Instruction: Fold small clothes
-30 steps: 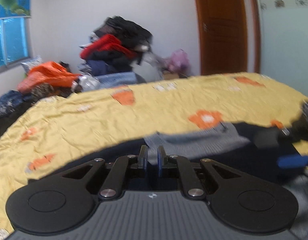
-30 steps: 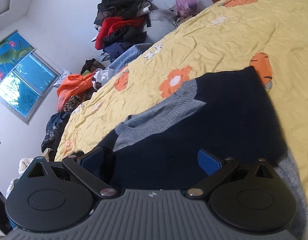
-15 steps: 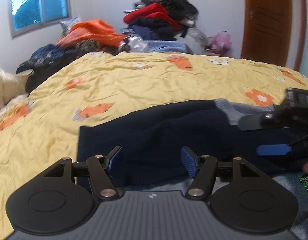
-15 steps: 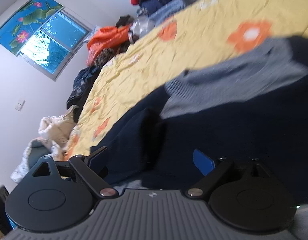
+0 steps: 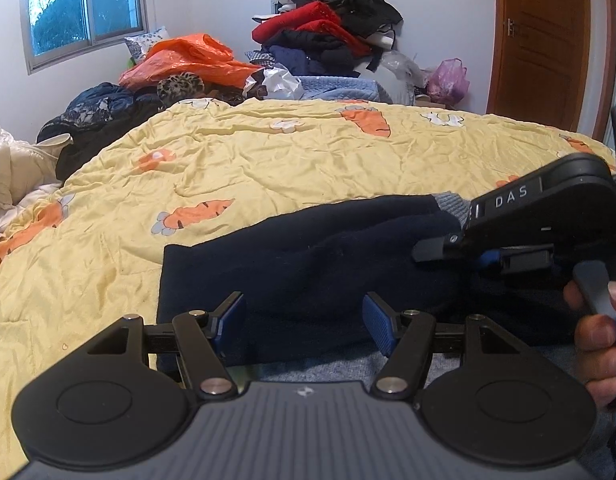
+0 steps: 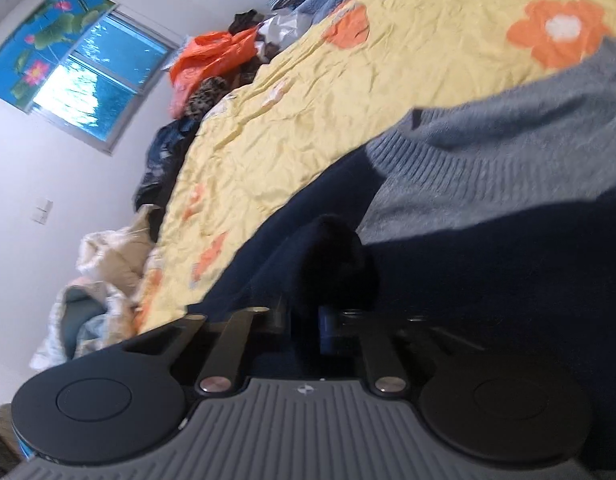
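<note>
A navy sweater (image 5: 308, 264) with grey ribbed trim (image 6: 488, 160) lies on the yellow flowered bedspread (image 5: 267, 168). My left gripper (image 5: 303, 320) is open and empty just above the sweater's near edge. My right gripper (image 6: 308, 320) is shut on a bunched fold of the navy sweater (image 6: 332, 248). It also shows in the left wrist view (image 5: 484, 258), at the right, pinching the cloth, with a hand on its trigger.
A pile of clothes (image 5: 332, 40) and an orange plastic bag (image 5: 187, 60) lie beyond the bed's far edge. White bedding (image 5: 7, 168) sits at the left. A wooden door (image 5: 544, 40) stands at the back right.
My left gripper has opened and dropped to the sweater's near edge. My right gripper has closed on a fold of the navy sweater.
</note>
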A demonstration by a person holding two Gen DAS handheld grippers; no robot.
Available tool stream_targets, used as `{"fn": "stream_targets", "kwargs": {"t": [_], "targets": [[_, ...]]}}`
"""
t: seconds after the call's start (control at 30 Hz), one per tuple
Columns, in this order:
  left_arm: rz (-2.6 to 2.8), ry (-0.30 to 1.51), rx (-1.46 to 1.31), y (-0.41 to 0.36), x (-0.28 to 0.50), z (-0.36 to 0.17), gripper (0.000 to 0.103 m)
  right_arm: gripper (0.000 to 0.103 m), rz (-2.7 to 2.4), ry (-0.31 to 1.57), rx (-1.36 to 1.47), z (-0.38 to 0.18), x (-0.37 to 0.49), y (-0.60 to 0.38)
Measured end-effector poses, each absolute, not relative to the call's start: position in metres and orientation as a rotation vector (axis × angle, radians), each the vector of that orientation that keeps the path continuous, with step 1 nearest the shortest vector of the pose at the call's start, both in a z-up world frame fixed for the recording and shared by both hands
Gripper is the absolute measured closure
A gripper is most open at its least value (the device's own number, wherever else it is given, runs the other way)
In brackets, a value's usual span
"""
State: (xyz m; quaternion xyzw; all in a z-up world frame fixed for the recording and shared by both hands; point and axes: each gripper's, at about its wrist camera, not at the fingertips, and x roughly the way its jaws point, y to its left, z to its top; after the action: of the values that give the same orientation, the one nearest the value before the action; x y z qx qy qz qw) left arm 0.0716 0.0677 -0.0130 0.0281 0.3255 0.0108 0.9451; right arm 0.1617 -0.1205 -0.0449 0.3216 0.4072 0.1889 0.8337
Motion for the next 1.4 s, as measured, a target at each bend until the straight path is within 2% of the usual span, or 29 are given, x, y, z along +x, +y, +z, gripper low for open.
{"fn": "stream_targets", "kwargs": {"t": [0.33,0.5,1.03,1.4], "targets": [[0.01,0.656,0.063,0.053,0.084,-0.007,0.036,0.083,0.33,0.687,0.536,0.006,0.131,-0.15],[-0.009,0.692,0.049,0.044,0.09,-0.012,0.036,0.083,0.277,0.666,0.494,0.008,0.117,-0.164],[-0.029,0.711,0.091,0.026,0.092,-0.014,0.036,0.083,0.133,0.652,0.682,-0.009,0.079,-0.245],[-0.025,0.719,0.09,0.026,0.091,-0.014,0.036,0.083,0.049,0.625,0.711,-0.018,0.058,-0.277]]}}
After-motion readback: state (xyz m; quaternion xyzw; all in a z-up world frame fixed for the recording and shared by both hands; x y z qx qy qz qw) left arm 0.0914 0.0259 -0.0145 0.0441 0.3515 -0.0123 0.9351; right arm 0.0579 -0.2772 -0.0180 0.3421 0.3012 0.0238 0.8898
